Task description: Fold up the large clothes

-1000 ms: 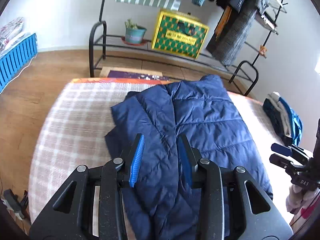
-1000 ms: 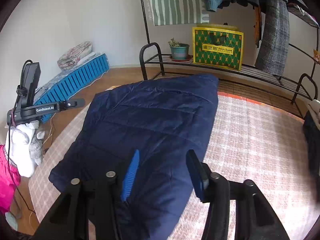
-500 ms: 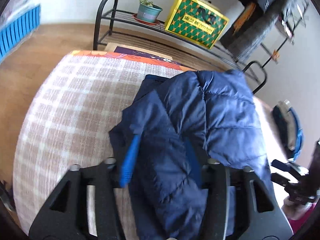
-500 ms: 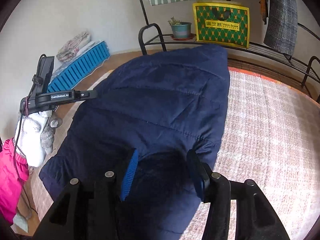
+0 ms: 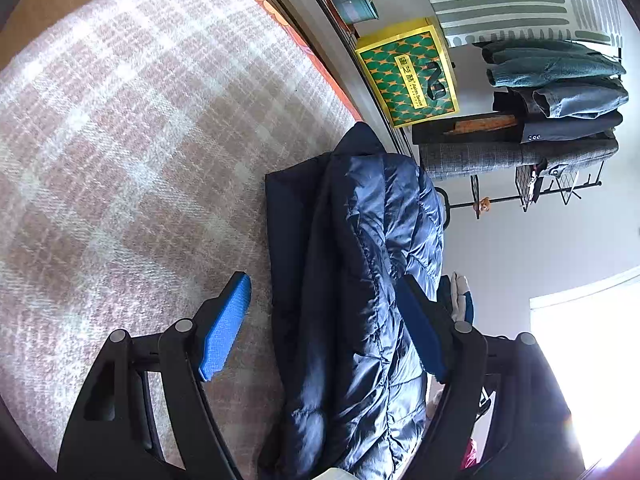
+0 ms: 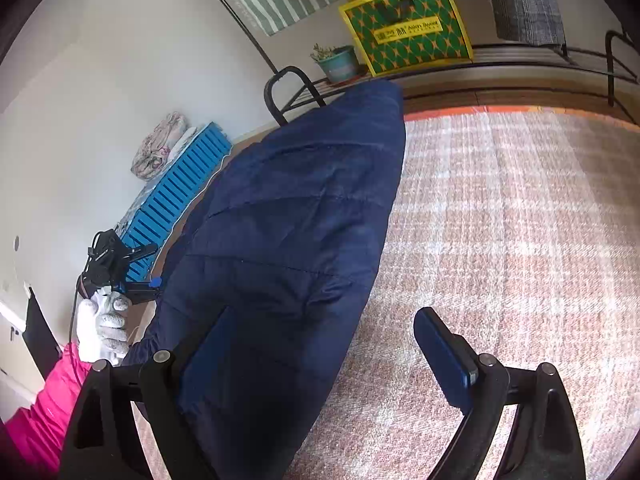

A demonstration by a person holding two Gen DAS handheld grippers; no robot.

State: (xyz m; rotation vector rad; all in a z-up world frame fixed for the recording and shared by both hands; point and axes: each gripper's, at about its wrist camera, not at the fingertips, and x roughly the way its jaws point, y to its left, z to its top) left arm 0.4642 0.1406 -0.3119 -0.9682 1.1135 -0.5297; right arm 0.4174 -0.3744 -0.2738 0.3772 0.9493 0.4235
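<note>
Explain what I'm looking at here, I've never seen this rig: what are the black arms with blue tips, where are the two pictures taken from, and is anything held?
There is no robot. A person holds one pair of tongs in each hand, and a fisheye camera on each looks forward along its two blue-padded fingers. One picture comes from the left tongs, the other from the right tongs. A navy puffer jacket is lifted over a pink plaid blanket. Both tongs are wide open with the jacket between their fingers; neither is clamped. Behind stand a clothes rack, a green and yellow box and a potted plant.
</note>
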